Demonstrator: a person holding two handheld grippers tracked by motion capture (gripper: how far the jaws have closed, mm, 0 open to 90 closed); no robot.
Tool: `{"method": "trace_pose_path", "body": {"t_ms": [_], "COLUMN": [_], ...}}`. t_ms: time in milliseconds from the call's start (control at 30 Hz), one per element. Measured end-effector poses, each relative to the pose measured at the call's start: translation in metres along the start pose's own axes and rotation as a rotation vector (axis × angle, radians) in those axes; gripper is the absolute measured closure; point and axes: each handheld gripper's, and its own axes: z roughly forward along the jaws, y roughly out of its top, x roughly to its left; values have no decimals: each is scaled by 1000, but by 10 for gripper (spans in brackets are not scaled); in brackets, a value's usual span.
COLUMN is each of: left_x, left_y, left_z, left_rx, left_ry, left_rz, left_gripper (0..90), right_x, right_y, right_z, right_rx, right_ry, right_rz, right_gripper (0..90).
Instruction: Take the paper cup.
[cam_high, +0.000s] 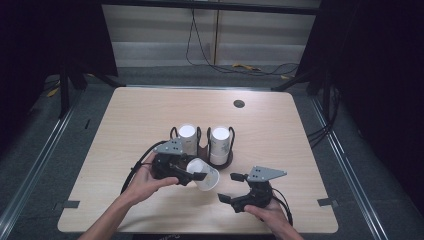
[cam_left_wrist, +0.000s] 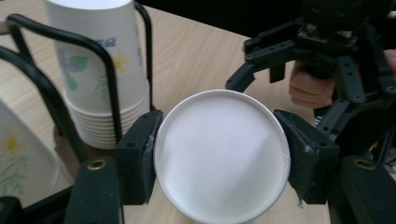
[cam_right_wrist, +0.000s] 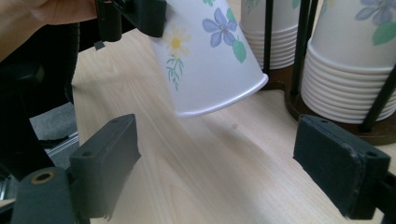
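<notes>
The paper cup (cam_high: 205, 175) sits tilted above the worktop (cam_high: 130, 120), clamped across its body by the left gripper (cam_high: 192, 172), just in front of the stacked cups (cam_high: 220, 142) in the wire holder (cam_high: 200, 137), while the right gripper (cam_high: 229, 187) gapes wide and empty nearby.

The cup holder (cam_high: 220, 161) stands near the table (cam_high: 130, 120) centre and serves as the reference. In it stand two cup stacks: the left stack (cam_high: 188, 137) and the right stack (cam_high: 220, 142), side by side. Just in front of the holder, a single cup (cam_high: 205, 175) is tilted, clear of the table, between the pads of the left gripper (cam_high: 192, 172). The right gripper (cam_high: 234, 187) lies in front of the holder and to its right, apart from the cup.
</notes>
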Motion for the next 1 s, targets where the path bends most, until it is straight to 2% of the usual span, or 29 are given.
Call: {"method": "trace_pose_path", "body": {"t_ms": [300, 500, 567, 600, 667, 733, 800, 967, 1000], "left_x": [-8, -15, -15, -16, -17, -16, -18, -21, -22], "left_y": [2, 8, 9, 9, 10, 11, 13, 20, 21], "left_z": [6, 10, 10, 10, 10, 10, 10, 9, 9], "left_rx": [-5, -7, -24, -25, -7, -13, -10, -33, -53], "left_ry": [-28, -53, -88, -87, -53, -63, -62, -97, -121], "left_rz": [3, 4, -25, -23, -8, -24, -17, -24, -42], "left_gripper": [358, 358, 358, 358, 358, 359, 358, 359, 358], "right_x": [0, 2, 2, 2, 3, 4, 5, 7, 7], "right_y": [0, 1, 2, 2, 3, 3, 4, 6, 7], "right_z": [-1, -3, -3, -3, -3, -3, -3, -5, -6], "right_rx": [-28, -82, -93, -92, -98, -104, -111, -143, -140], "right_ry": [9, 22, 35, 32, 38, 36, 44, 45, 47], "right_rz": [-7, -26, -29, -32, -40, -44, -50, -61, -61], "right_gripper": [138, 138, 137, 139, 138, 138, 138, 139, 140]}}
